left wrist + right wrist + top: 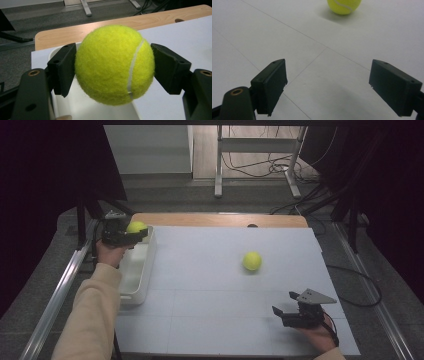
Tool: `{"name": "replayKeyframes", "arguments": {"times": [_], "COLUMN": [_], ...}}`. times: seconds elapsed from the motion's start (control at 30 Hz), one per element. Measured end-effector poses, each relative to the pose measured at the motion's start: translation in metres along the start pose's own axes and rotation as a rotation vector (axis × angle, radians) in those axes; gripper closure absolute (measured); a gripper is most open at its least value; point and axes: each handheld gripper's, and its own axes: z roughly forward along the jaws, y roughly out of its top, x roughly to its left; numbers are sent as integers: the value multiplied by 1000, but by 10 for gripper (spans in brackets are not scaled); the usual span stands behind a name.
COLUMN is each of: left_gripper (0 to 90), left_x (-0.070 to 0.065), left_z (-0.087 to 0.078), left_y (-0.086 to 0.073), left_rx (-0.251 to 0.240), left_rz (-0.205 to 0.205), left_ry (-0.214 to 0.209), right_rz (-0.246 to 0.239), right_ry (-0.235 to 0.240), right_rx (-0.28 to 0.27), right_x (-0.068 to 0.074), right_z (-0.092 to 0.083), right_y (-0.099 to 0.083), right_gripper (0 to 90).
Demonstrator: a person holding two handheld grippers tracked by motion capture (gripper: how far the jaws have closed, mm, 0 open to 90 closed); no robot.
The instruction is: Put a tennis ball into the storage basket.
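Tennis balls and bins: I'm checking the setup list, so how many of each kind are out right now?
Tennis balls: 2, one held in the left gripper over the bin (held ball), one loose on the white table (loose ball).
White bins: 1 (bin).
Total: 3 things.

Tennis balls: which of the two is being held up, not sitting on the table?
The tennis ball squeezed between the left gripper fingers, above the white bin. The other tennis ball sits alone on the table.
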Motion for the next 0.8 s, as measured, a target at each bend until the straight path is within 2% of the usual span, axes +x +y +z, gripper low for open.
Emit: {"name": "replayKeyframes", "arguments": {"times": [0.8], "left_gripper": [257], "left_x": [10], "left_z": [16], "left_y": [-7], "left_rx": [103], "left_rz": [-8], "left_ry": [27], "right_rz": [0], "right_ry": [4], "right_rx": [-3], "right_x": [0], "right_z": [1], "right_y": [0], "right_gripper": [154]}}
